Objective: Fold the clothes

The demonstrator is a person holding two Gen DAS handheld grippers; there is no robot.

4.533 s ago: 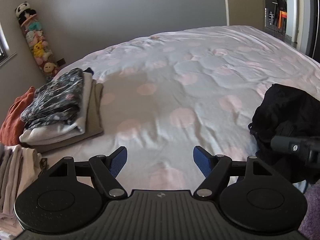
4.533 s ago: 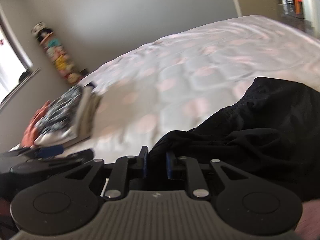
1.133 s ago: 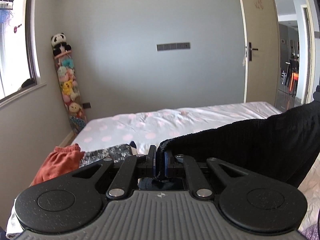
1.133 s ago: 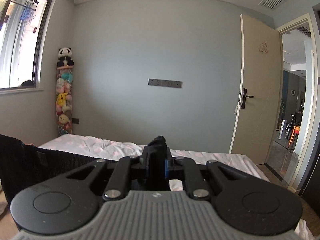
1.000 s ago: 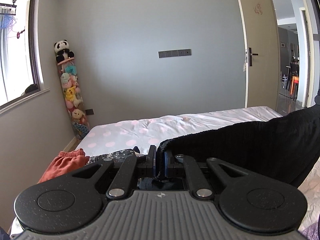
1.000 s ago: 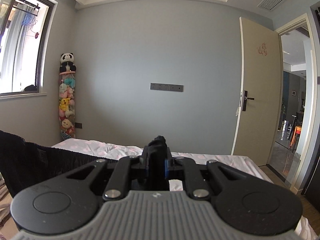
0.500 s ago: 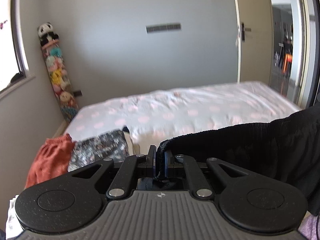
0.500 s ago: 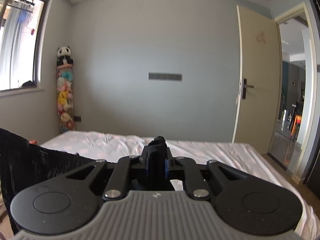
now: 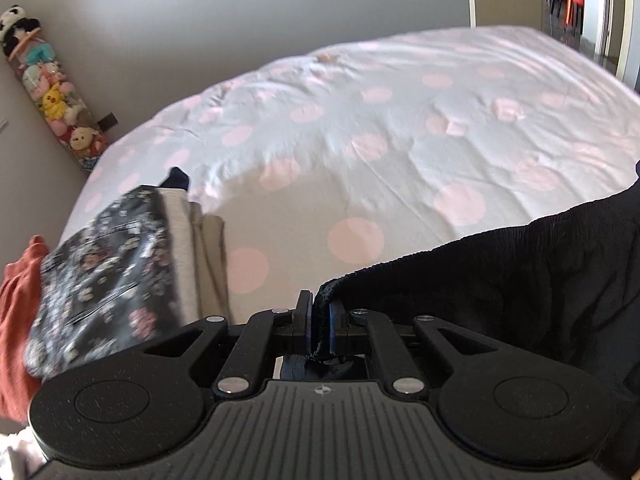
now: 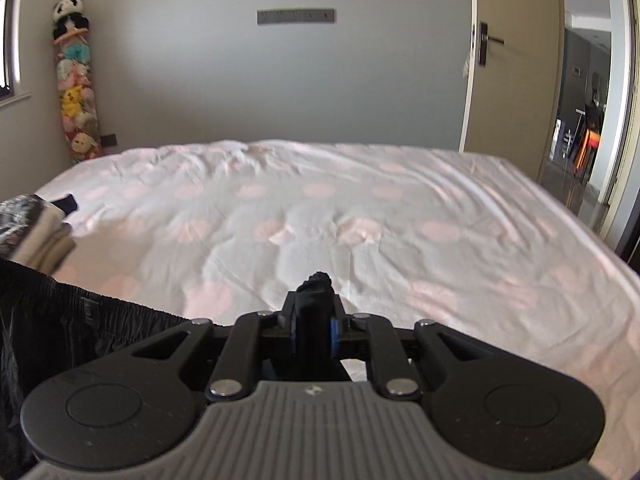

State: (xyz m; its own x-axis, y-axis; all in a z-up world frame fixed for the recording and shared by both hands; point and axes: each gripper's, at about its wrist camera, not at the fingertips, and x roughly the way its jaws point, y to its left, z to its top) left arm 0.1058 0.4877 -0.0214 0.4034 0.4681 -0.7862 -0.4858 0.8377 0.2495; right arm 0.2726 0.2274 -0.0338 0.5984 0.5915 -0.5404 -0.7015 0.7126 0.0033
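Observation:
A black garment with an elastic waistband (image 9: 500, 272) hangs stretched between my two grippers above the bed (image 9: 400, 120). My left gripper (image 9: 319, 320) is shut on one end of the waistband, and the cloth runs off to the right. In the right wrist view my right gripper (image 10: 314, 330) is shut on a bunched end of the same black garment (image 10: 60, 328), which trails to the left. The lower part of the garment is hidden below both views.
A stack of folded clothes topped by a dark floral piece (image 9: 108, 264) lies at the bed's left edge, with an orange garment (image 9: 16, 312) beside it. The bed has a pale sheet with pink dots (image 10: 360, 208). A column of plush toys (image 10: 76, 80) stands in the corner, and a door (image 10: 516, 60) is open at right.
Both grippers have come down and tilted toward the bed with the black garment held between them. The wall filled the views before; now the sheet and the folded stack do.

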